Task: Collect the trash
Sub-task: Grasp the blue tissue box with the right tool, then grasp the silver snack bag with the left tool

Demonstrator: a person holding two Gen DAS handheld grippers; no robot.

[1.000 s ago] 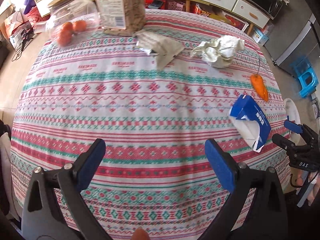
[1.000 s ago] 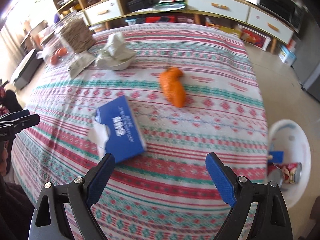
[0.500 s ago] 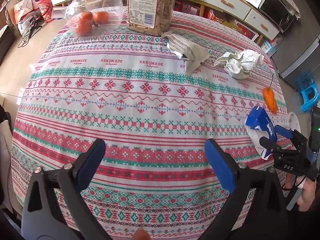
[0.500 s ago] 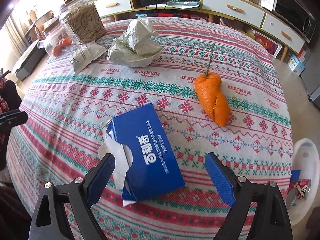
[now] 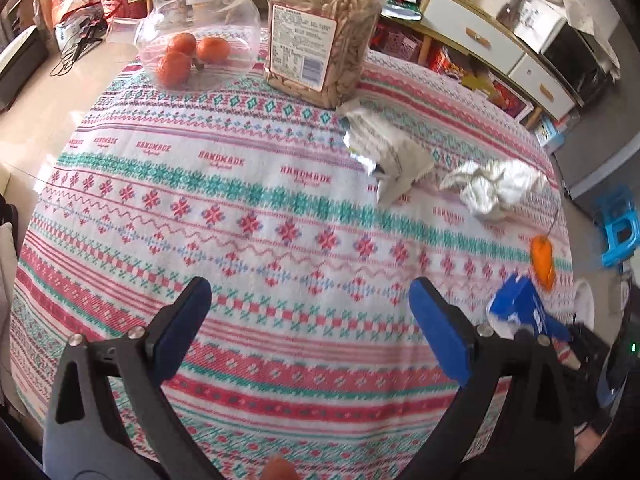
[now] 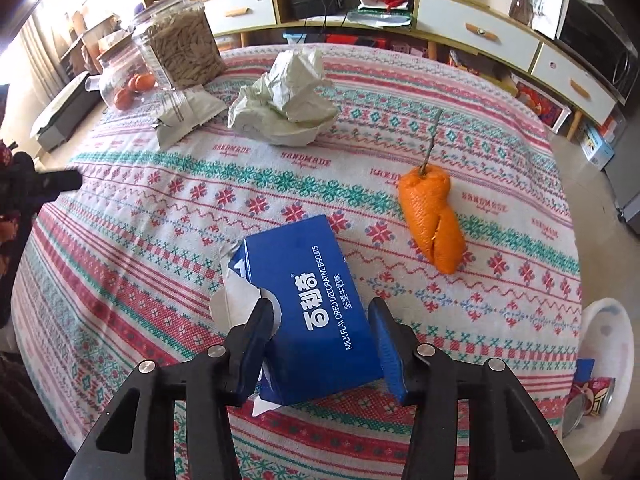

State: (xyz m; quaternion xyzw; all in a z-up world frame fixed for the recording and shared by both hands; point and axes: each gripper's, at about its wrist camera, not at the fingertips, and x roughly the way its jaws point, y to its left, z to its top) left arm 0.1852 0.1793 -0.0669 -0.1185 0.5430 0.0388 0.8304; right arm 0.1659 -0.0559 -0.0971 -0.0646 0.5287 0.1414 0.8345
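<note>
A torn blue biscuit box (image 6: pixel 304 304) lies on the patterned tablecloth (image 6: pixel 160 216). My right gripper (image 6: pixel 320 320) has a finger on each side of the box, narrowed around it. An orange peel with a stem (image 6: pixel 434 216) lies to its right. Crumpled white paper (image 6: pixel 286 100) and a flat silver wrapper (image 6: pixel 186 114) lie farther back. My left gripper (image 5: pixel 308 312) is open and empty over the table's near part. In the left wrist view the box (image 5: pixel 524 308), peel (image 5: pixel 543 260), paper (image 5: pixel 494 188) and wrapper (image 5: pixel 386 148) sit to the right.
A glass jar of oranges (image 5: pixel 196 48) and a big jar of snacks (image 5: pixel 324 28) stand at the table's far edge. A white bin (image 6: pixel 600 364) with trash in it stands on the floor to the right. Cabinets (image 6: pixel 480 36) line the back wall.
My right gripper moved forward over the blue box and narrowed its fingers around it. My left gripper moved forward over the table and stayed open.
</note>
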